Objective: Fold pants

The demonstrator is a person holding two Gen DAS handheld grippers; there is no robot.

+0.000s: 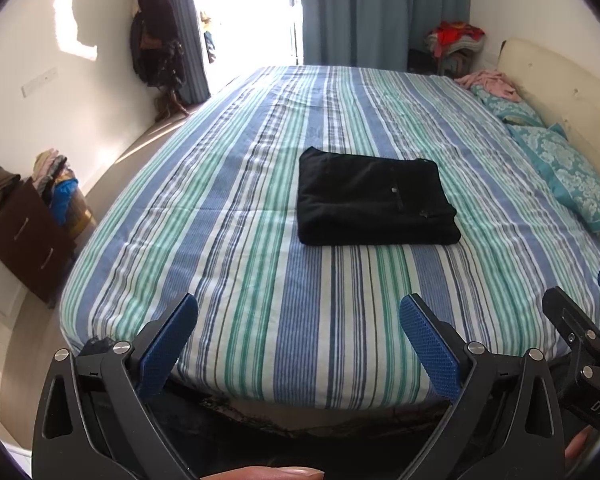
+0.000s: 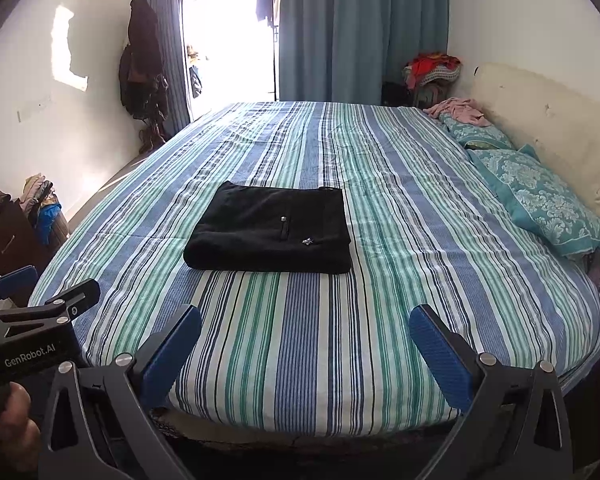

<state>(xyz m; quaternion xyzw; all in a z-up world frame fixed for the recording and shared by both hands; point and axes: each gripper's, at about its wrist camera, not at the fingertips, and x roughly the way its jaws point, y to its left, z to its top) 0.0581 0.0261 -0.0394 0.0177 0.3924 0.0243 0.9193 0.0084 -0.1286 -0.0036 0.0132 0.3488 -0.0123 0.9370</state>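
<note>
Nearest, the left gripper (image 1: 298,342) hangs over the foot edge of the bed (image 1: 340,352), jaws spread wide, holding nothing and touching nothing. The right gripper (image 2: 305,354) sits just beside it over the same edge, jaws equally wide and empty. Farther up the bed's striped blue, green and white sheet (image 2: 300,340), well apart from both grippers, the black pants (image 2: 272,236) lie folded into a flat rectangle near the middle of the bed. Beyond them, teal patterned pillows (image 2: 540,196) lean at the bed's right side against a cream headboard (image 2: 560,128). Past the bed's far edge hang blue curtains (image 2: 360,28).
</note>
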